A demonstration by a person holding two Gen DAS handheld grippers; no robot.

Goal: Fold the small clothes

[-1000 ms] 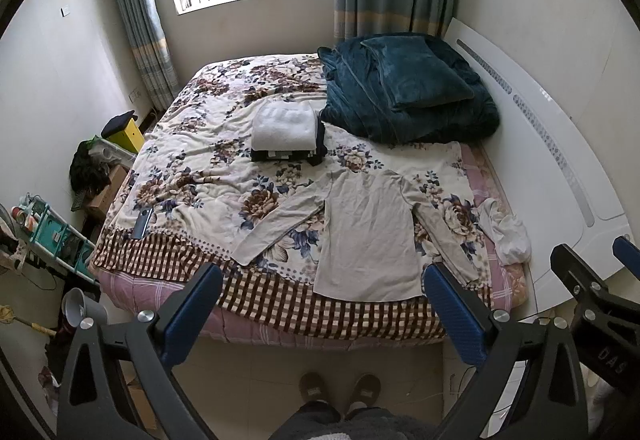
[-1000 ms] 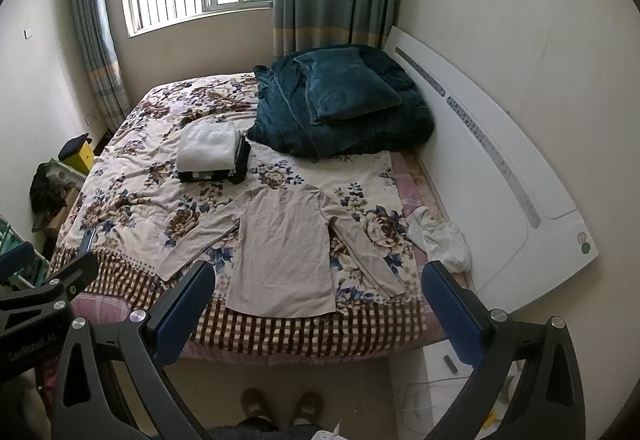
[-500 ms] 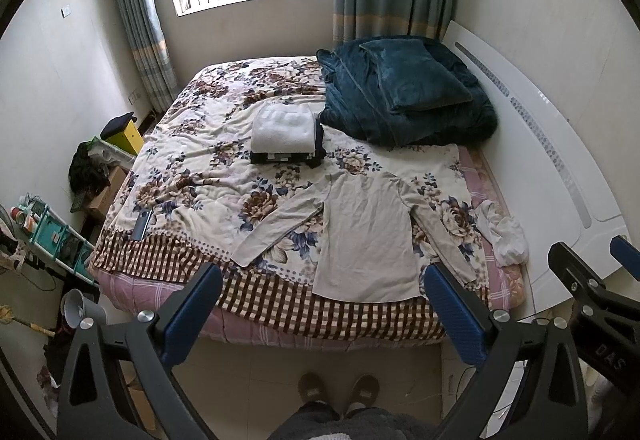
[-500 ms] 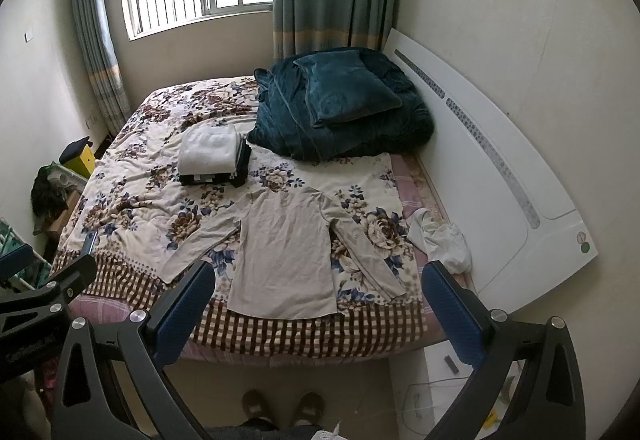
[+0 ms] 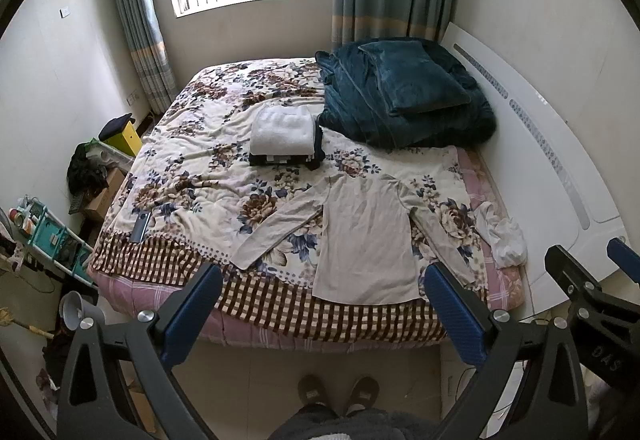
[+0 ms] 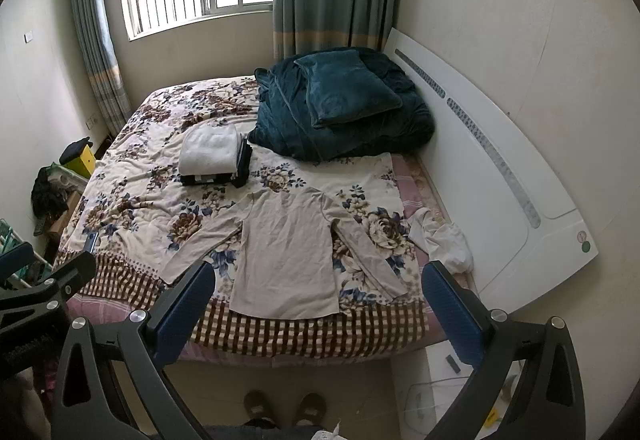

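A beige long-sleeved shirt [image 5: 366, 236] [image 6: 286, 260] lies flat and spread out near the front edge of the bed, sleeves angled outward. A crumpled white garment [image 5: 502, 236] [image 6: 442, 240] sits at the bed's right edge. A folded stack topped by a white towel [image 5: 284, 135] [image 6: 212, 151] rests mid-bed. My left gripper [image 5: 320, 304] is open, held above the floor in front of the bed, empty. My right gripper [image 6: 316, 304] is open too, likewise short of the shirt and holding nothing.
A dark teal quilt and pillow [image 5: 404, 95] fill the bed's far right. A white headboard [image 5: 560, 175] runs along the right wall. A phone [image 5: 141, 227] lies at the bed's left front. Boxes and a shelf [image 5: 48, 236] crowd the left floor. A person's slippered feet [image 5: 340, 394] stand below.
Both views have drifted slightly; the bed and shirt sit a touch higher in frame. Both grippers stay open and nothing on the bed has moved.
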